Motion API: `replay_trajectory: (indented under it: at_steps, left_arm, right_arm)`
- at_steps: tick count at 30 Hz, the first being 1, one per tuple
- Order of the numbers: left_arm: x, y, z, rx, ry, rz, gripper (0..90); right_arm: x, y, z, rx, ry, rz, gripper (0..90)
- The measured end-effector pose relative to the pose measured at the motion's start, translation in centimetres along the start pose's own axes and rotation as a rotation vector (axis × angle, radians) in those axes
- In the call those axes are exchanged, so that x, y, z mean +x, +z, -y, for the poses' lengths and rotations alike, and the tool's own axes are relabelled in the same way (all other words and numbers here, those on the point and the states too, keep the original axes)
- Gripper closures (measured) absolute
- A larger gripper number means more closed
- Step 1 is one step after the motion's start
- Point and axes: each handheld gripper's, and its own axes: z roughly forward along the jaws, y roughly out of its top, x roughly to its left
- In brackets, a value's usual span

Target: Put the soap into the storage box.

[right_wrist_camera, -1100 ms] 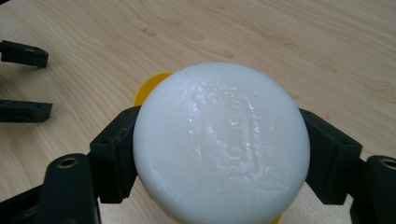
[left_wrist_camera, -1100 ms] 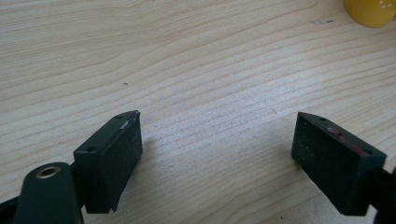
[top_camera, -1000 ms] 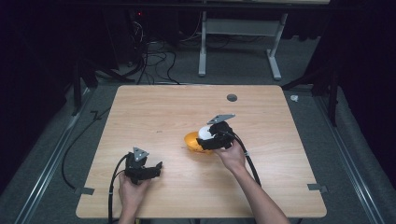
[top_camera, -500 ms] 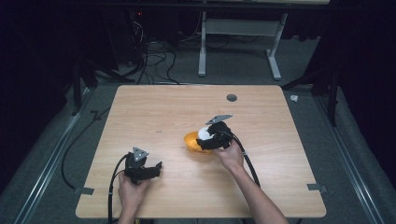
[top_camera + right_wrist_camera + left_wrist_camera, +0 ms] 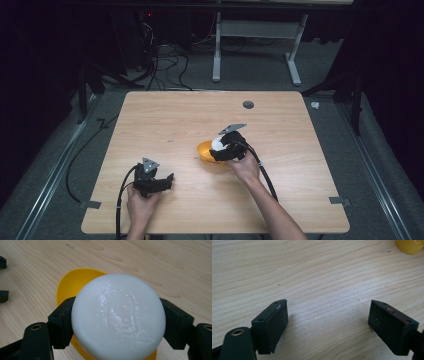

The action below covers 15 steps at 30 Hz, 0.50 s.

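Soap (image 5: 118, 317) white, round, pinched in my right gripper (image 5: 226, 148), above yellow dish (image 5: 72, 285). My left gripper (image 5: 328, 323) spread wide, empty, low over table (image 5: 165, 120).

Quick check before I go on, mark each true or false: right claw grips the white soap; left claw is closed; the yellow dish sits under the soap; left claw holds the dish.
1. The right claw grips the white soap: true.
2. The left claw is closed: false, its jaws stand wide apart over bare table.
3. The yellow dish sits under the soap: true.
4. The left claw holds the dish: false, it holds nothing.
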Motion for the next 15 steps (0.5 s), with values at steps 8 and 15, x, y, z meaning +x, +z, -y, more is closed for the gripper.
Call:
replay_trajectory:
  at_steps: [8, 15]
  left_arm:
    - [0.0, 0.0, 0.0, 0.0, 0.0, 0.0, 16.7]
    - [0.0, 0.0, 0.0, 0.0, 0.0, 0.0, 16.8]
  right_arm:
    - [0.8, -0.4, -0.3, -0.023, -0.032, 0.005, 25.1]
    - [1.3, 0.0, -0.4, -0.008, -0.036, -0.014, 25.1]
